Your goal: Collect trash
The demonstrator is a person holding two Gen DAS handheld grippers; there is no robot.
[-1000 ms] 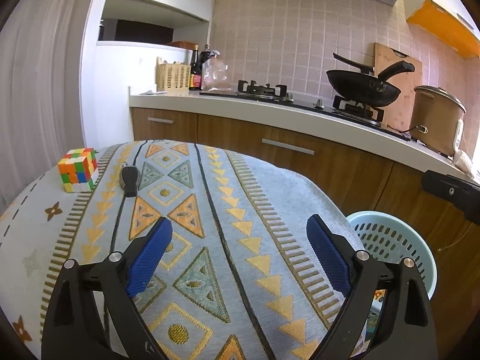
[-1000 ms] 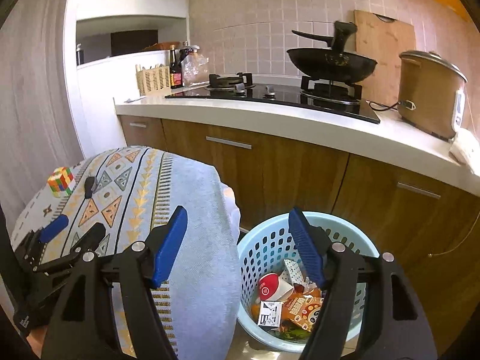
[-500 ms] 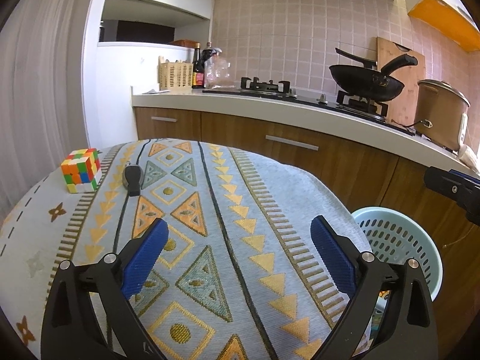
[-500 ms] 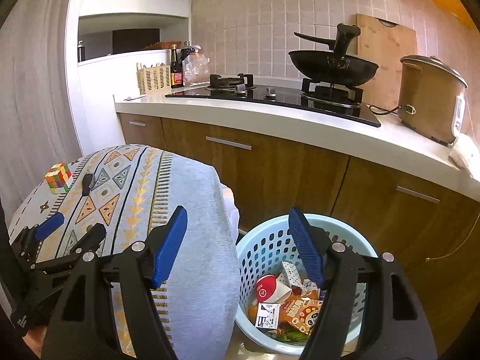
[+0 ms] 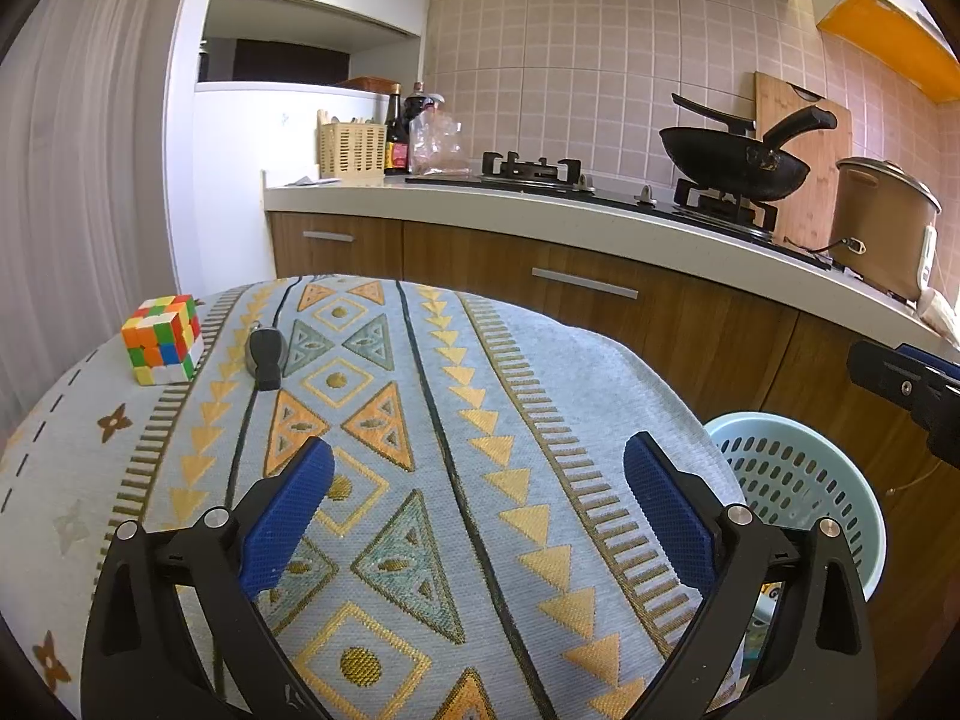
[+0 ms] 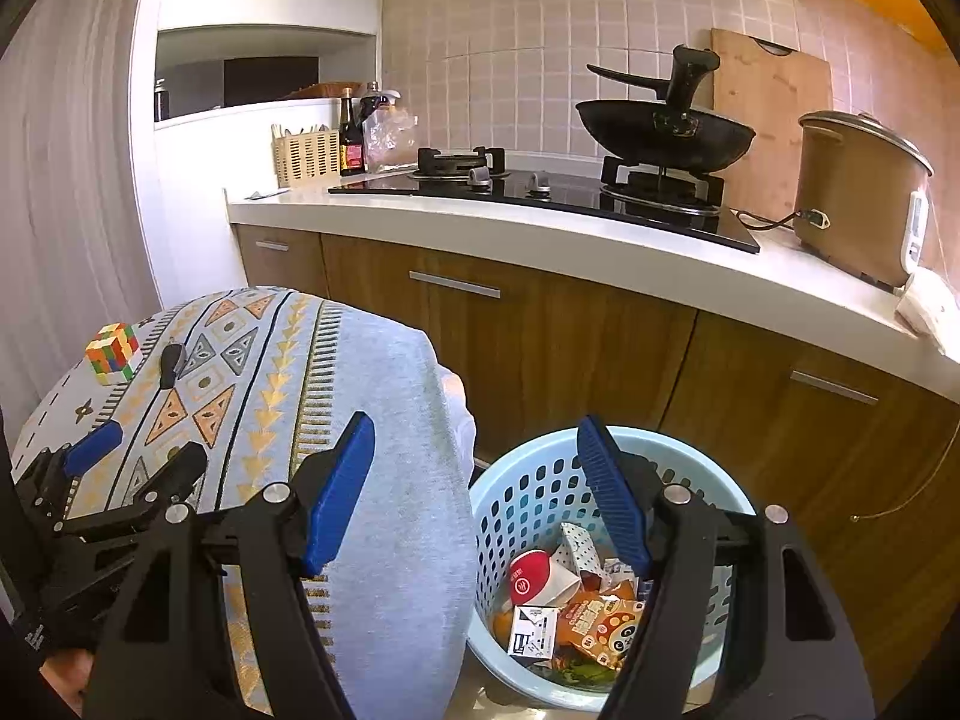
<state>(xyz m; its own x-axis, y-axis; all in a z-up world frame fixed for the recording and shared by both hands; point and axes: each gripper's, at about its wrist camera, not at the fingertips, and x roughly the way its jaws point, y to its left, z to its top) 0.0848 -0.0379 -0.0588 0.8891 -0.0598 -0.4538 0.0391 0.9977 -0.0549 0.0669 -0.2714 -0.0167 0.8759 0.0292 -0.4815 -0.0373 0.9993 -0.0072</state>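
A light blue basket [image 6: 528,498] stands on the floor between the table and the cupboards. In it lies trash [image 6: 576,606]: a red and white cup, a white carton and an orange snack packet. My right gripper [image 6: 474,423] hangs open above the gap between the table's edge and the basket, with nothing between its fingers. My left gripper [image 5: 477,450] is open wide over the patterned tablecloth [image 5: 420,324] and holds nothing. It also shows low on the left in the right wrist view, as the left gripper [image 6: 150,441]. The basket [image 5: 798,480] sits to its right, below table level.
A colourful puzzle cube [image 5: 161,339] and a black key fob [image 5: 264,354] lie at the table's far left. Behind runs a kitchen counter [image 6: 540,240] with a stove, a black wok [image 6: 666,135] and a brown rice cooker [image 6: 858,192]. Wooden cupboards stand close behind the basket.
The left gripper's jaws have spread slightly wider. Both hands and everything else have stayed where they were.
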